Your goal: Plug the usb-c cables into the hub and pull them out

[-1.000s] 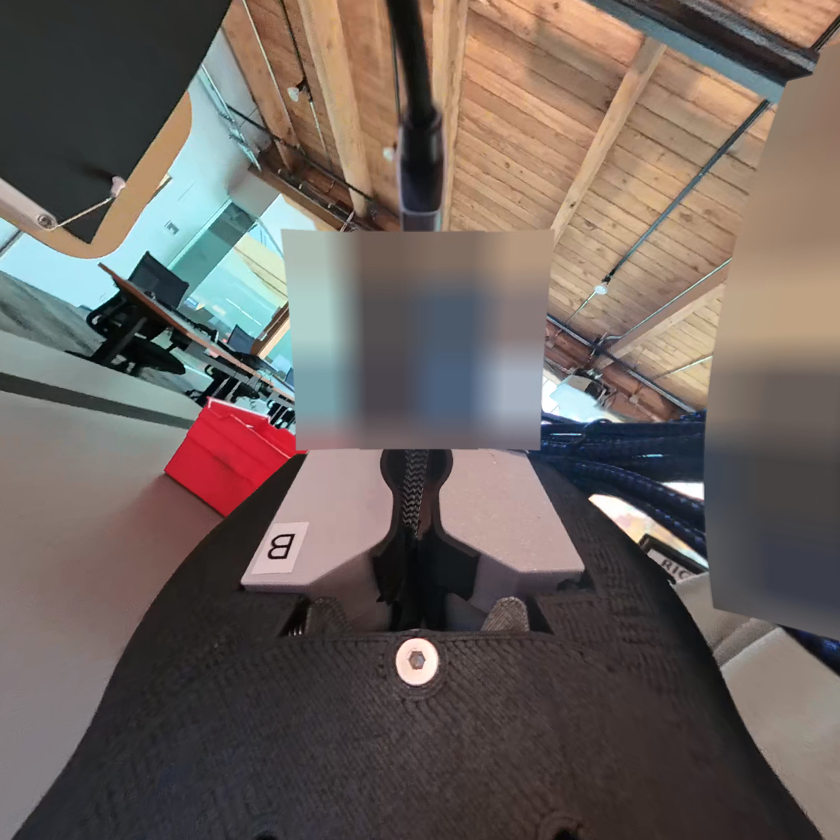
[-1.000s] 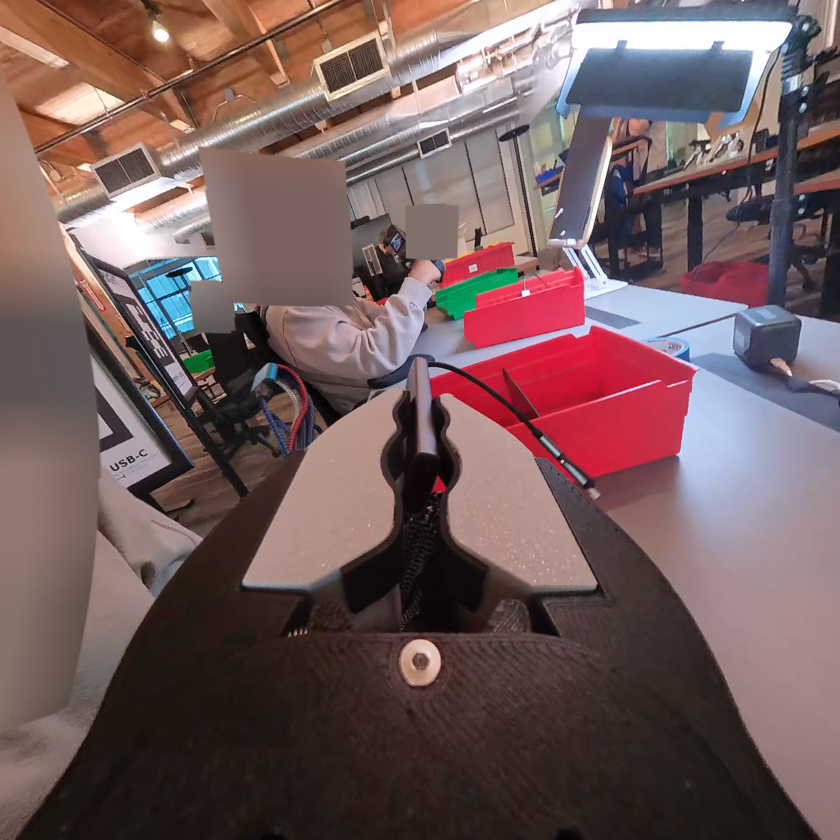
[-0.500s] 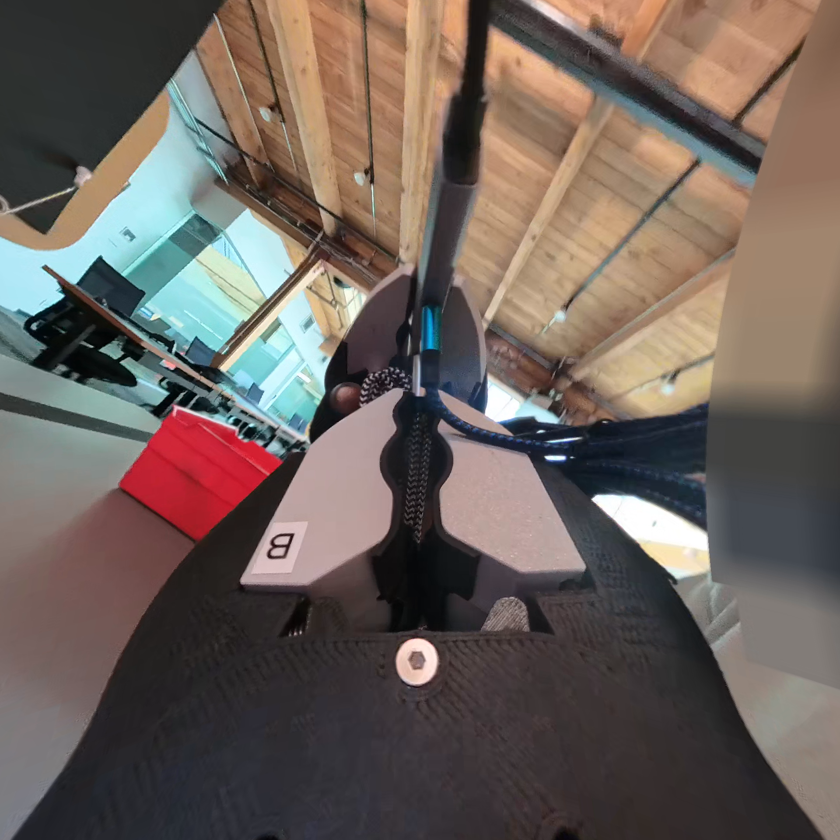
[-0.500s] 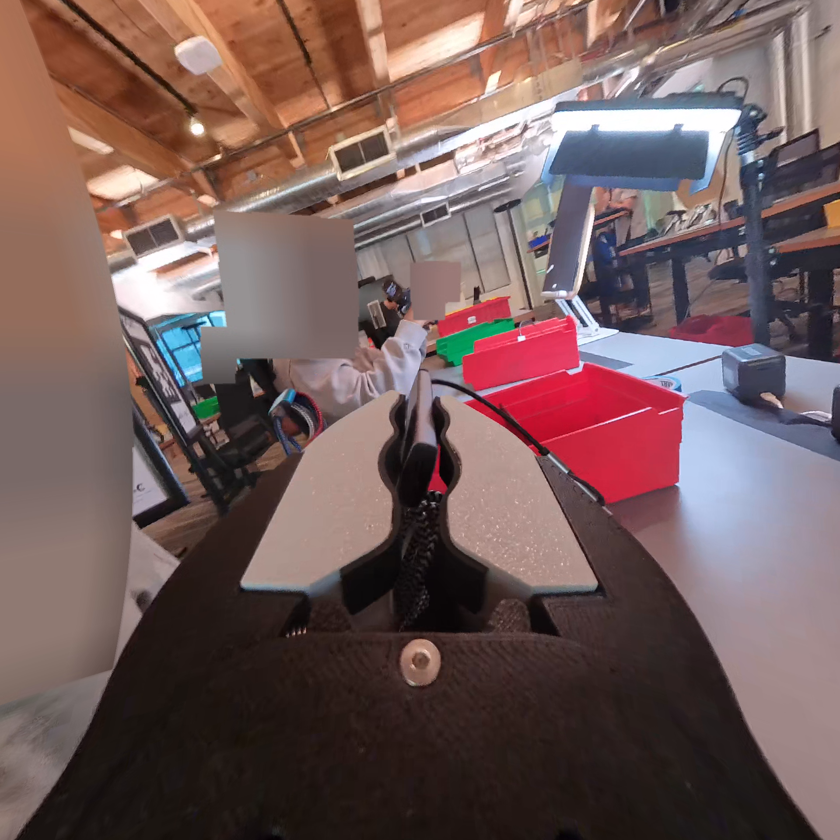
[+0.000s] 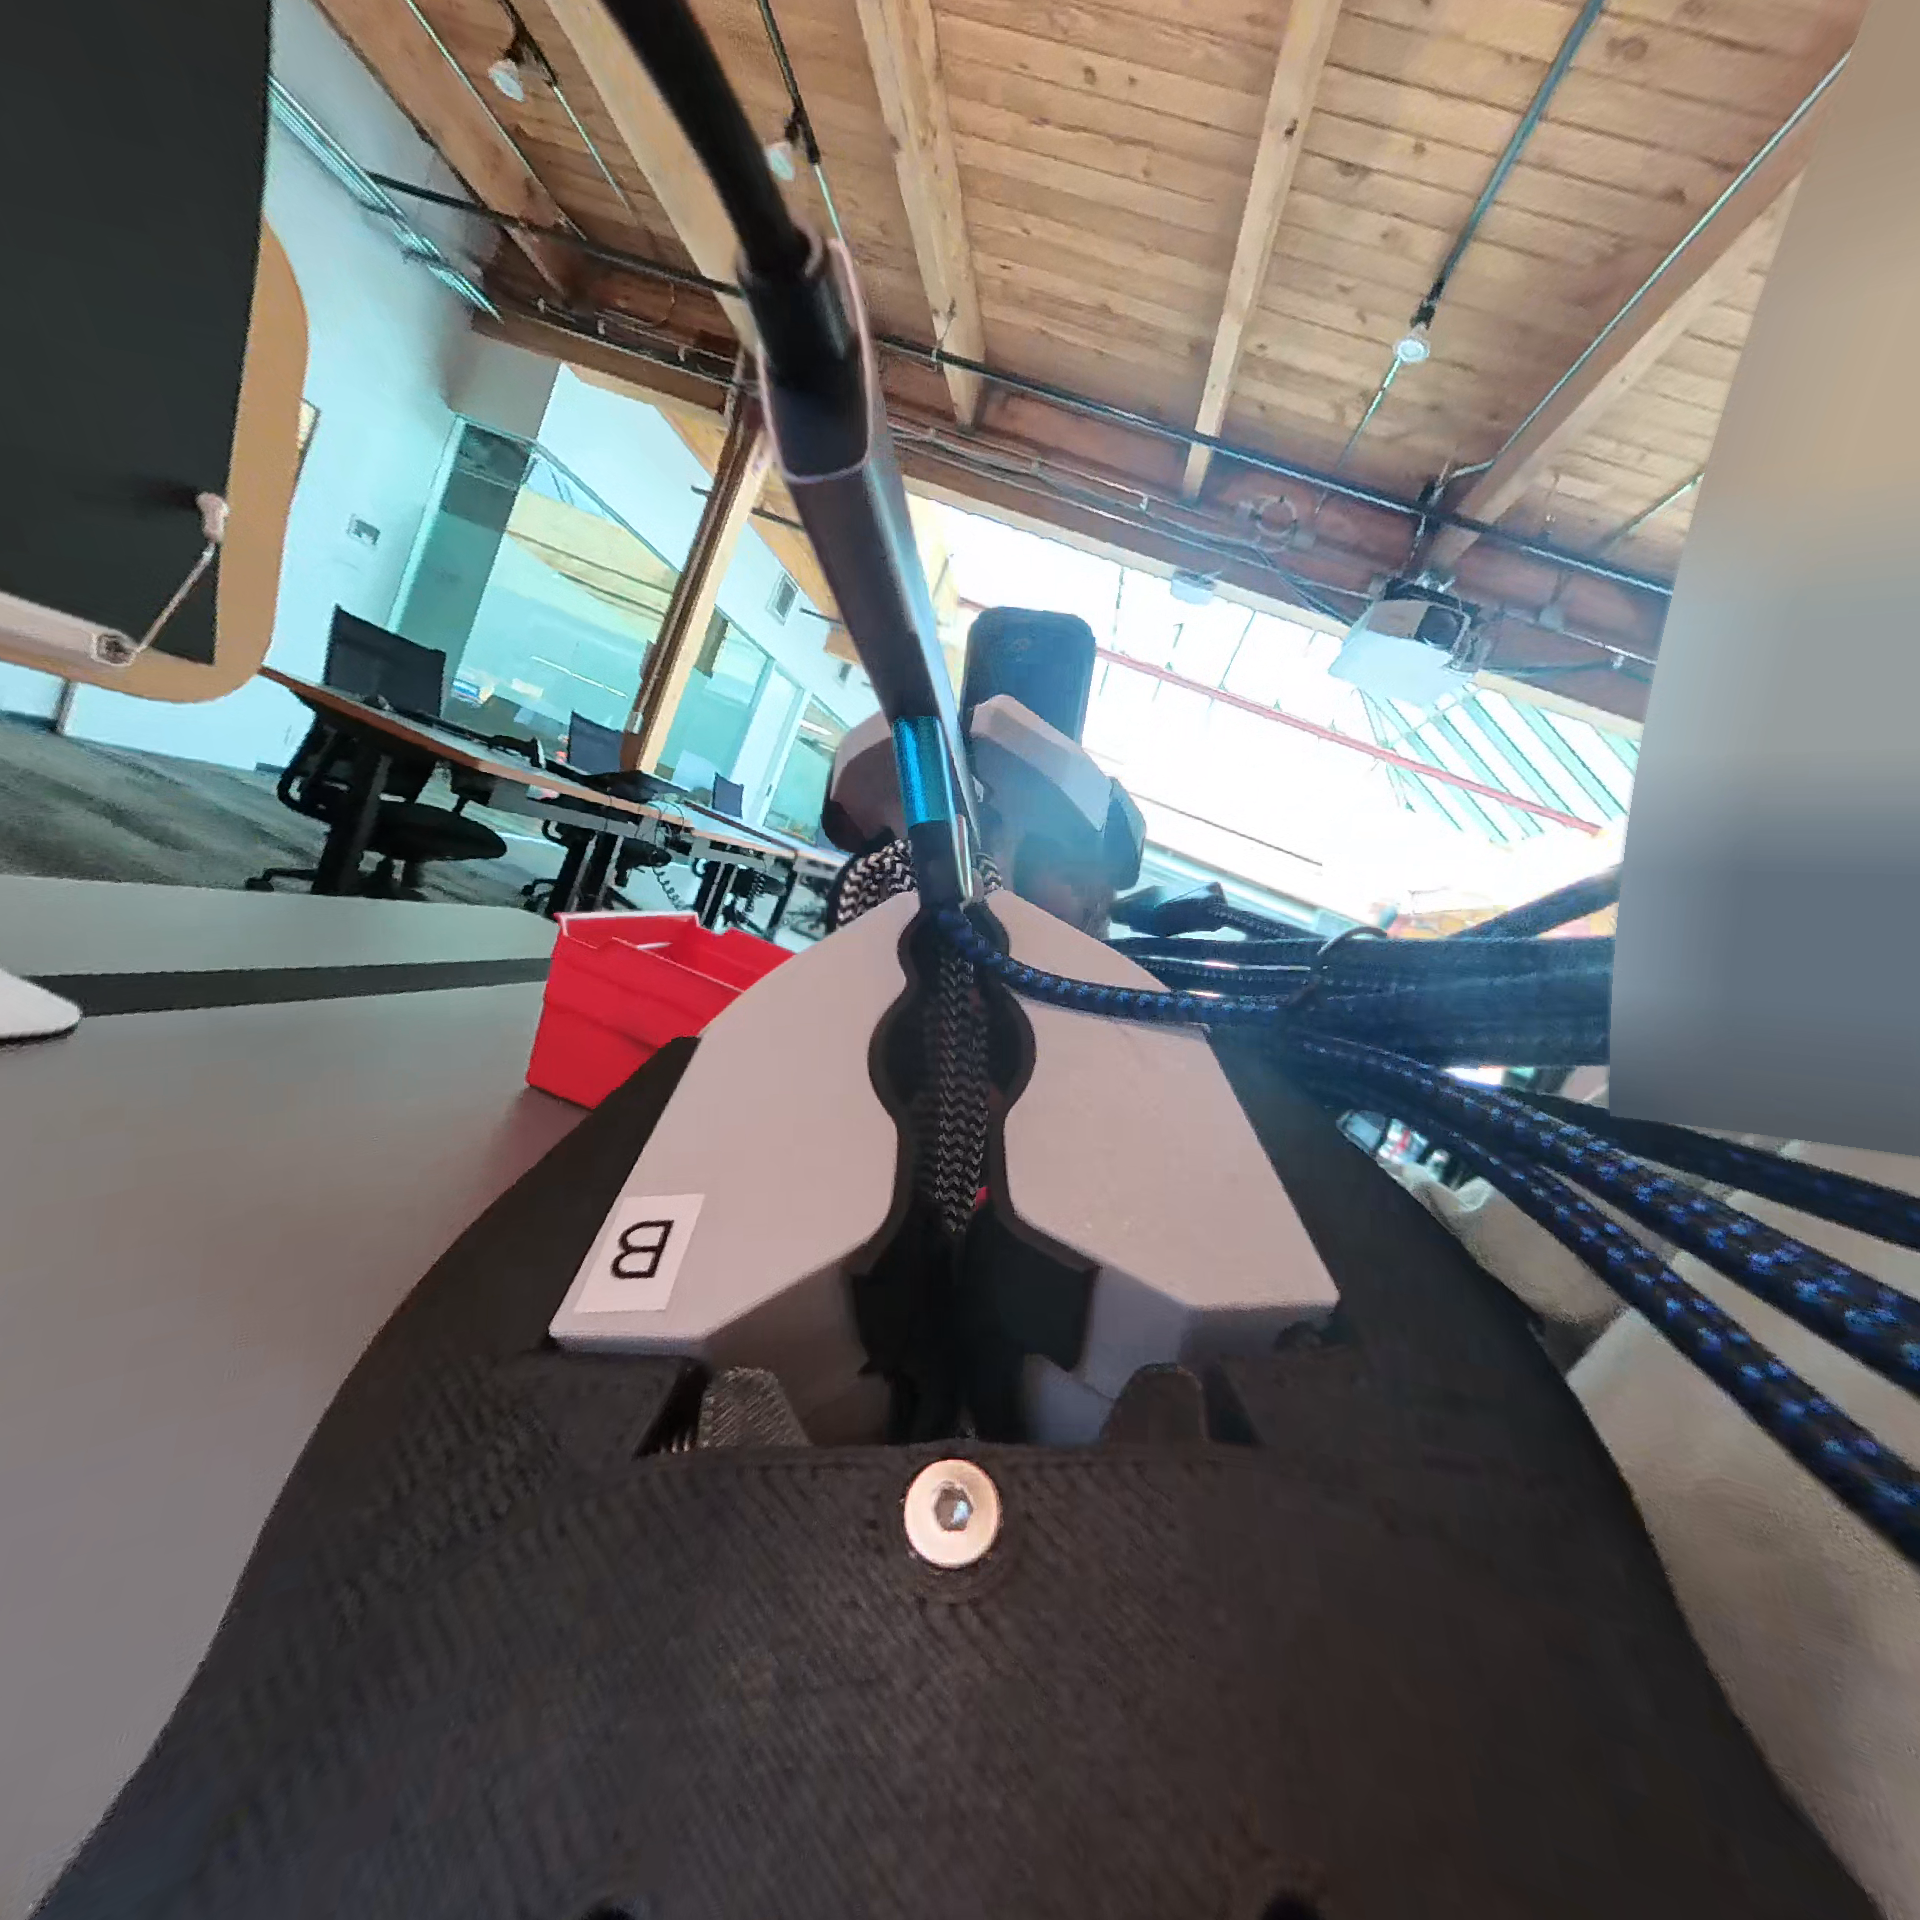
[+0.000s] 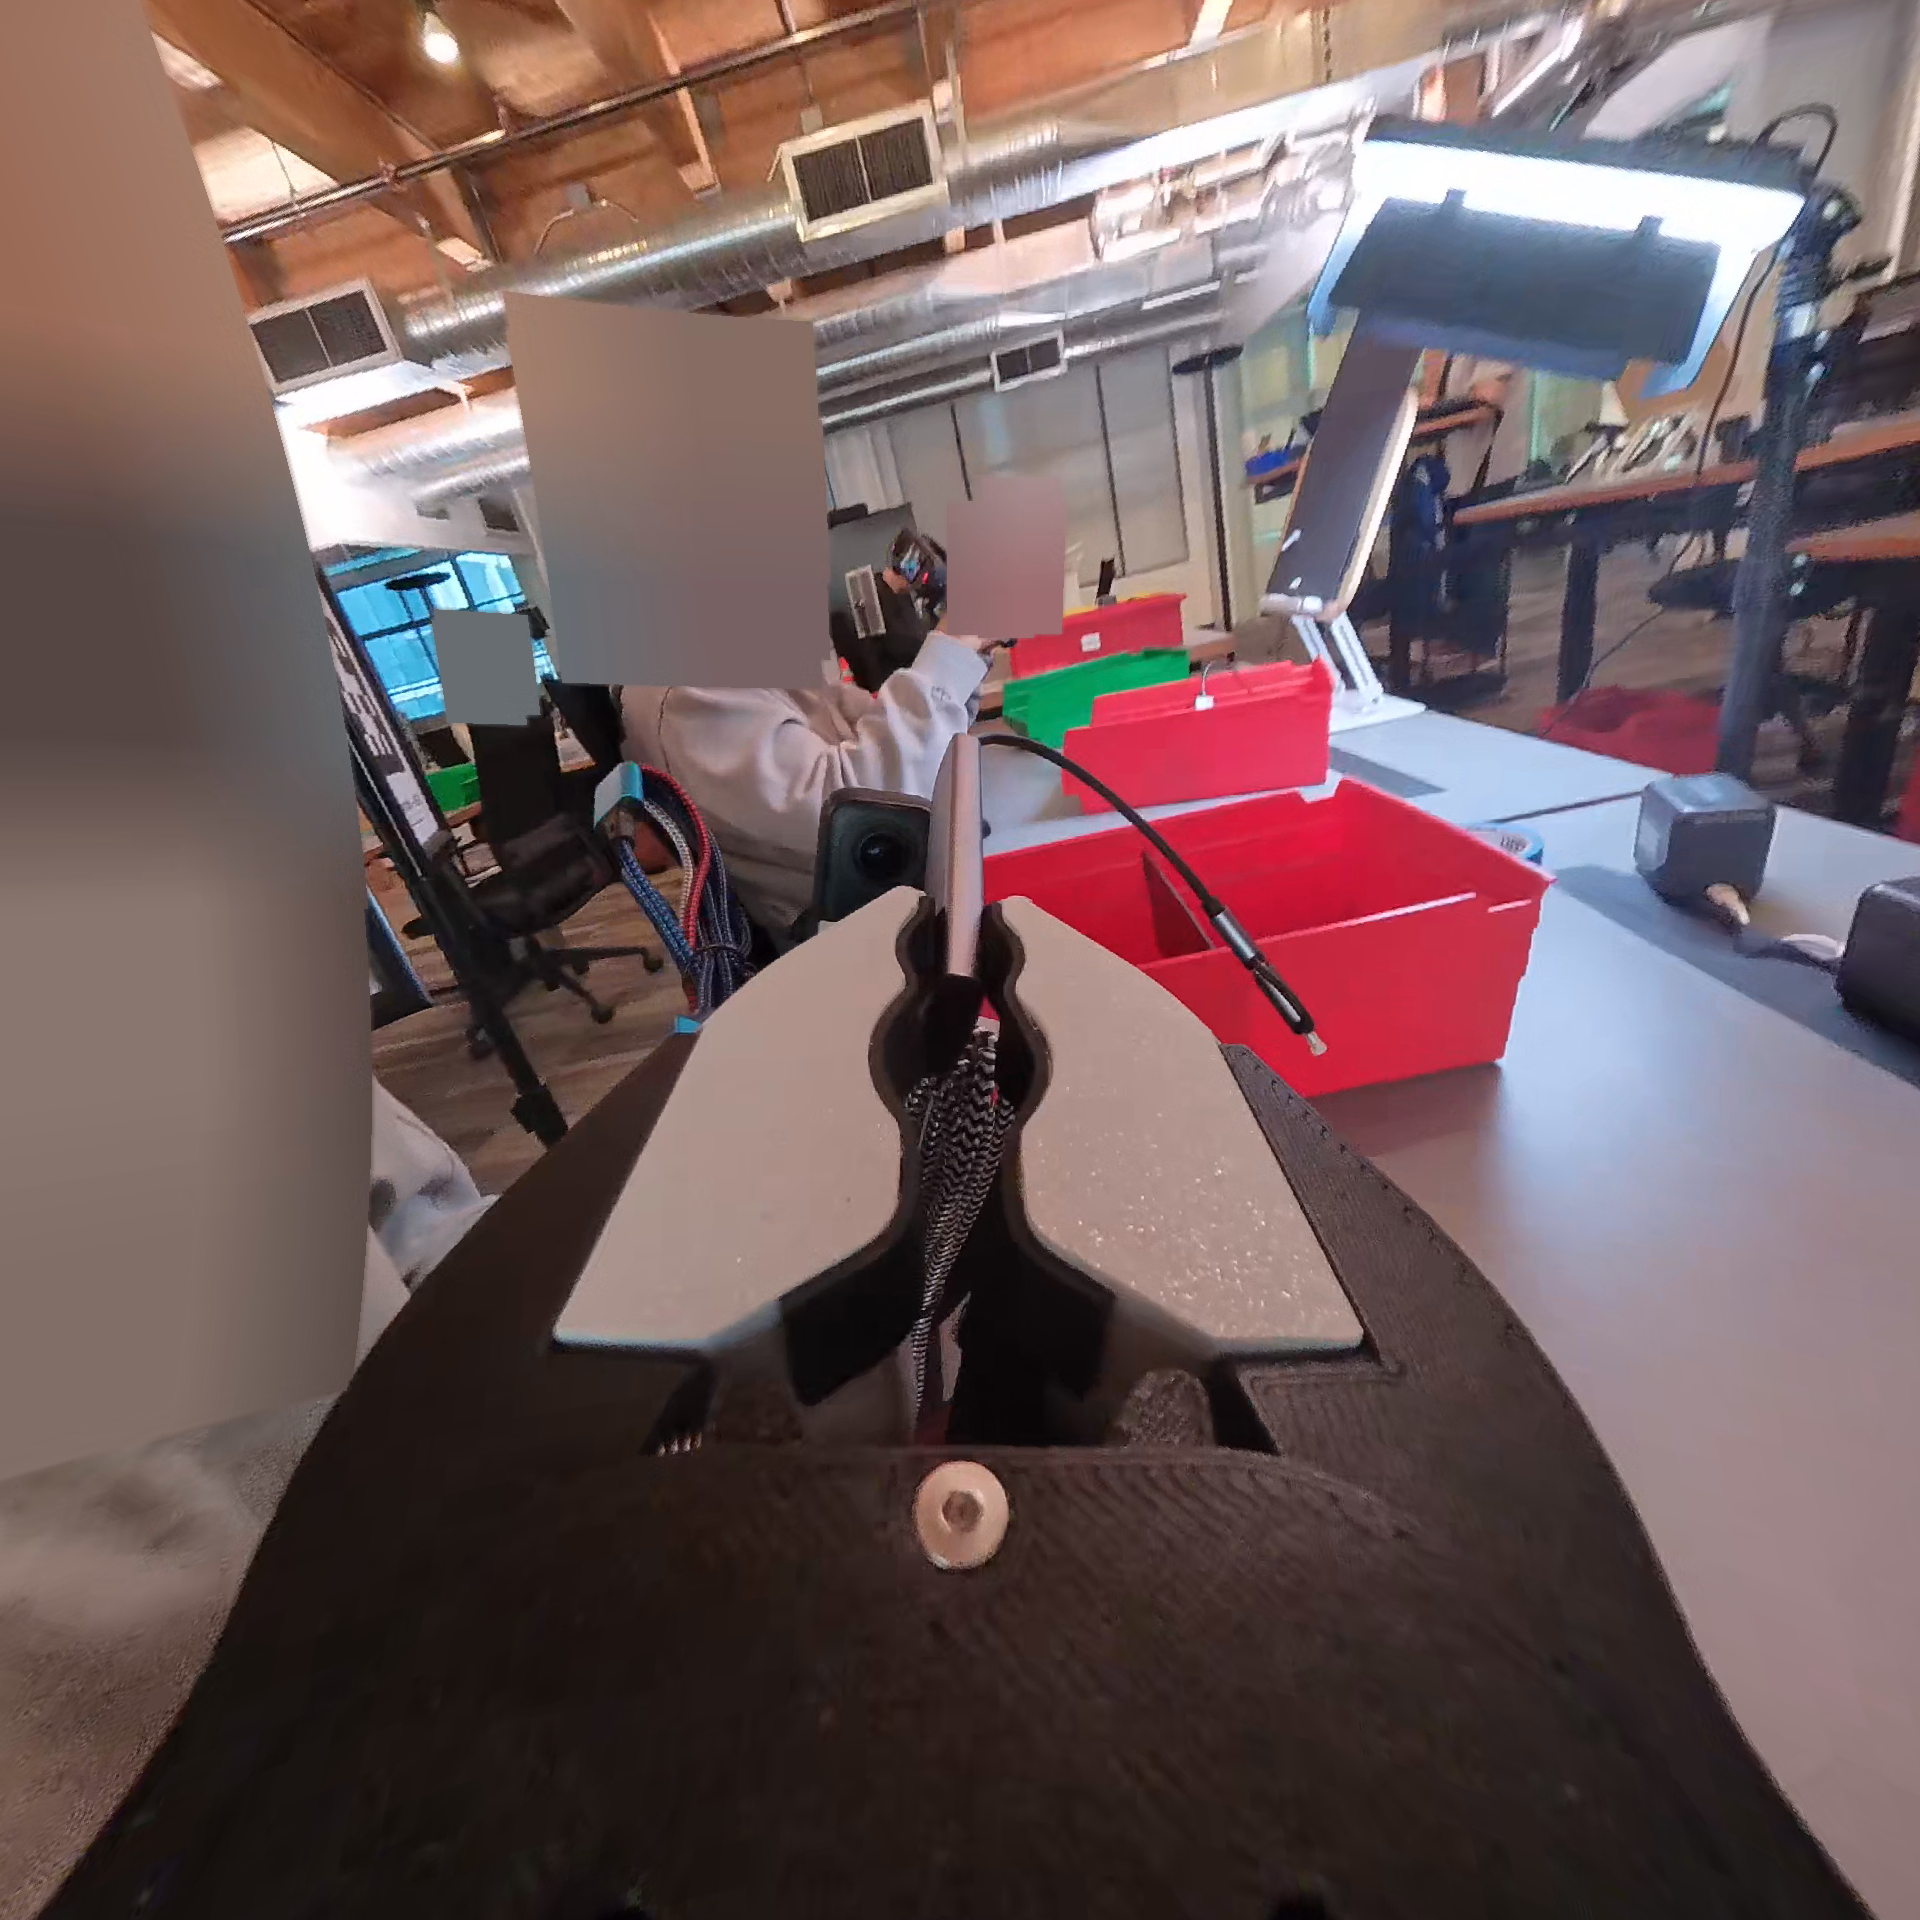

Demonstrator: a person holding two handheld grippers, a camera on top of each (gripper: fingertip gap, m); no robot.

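At frame centre, the left gripper [image 5: 951,940] pinches a blue braided usb-c cable [image 5: 1143,1000] whose plug meets the hub [image 6: 958,857], clamped in the right gripper [image 6: 961,920]; whether it is seated is unclear, with unplugging probably left.

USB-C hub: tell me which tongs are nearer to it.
Right. The right tongs are shut on the hub itself; the left tongs grip the blue braided cable just below the hub's end.
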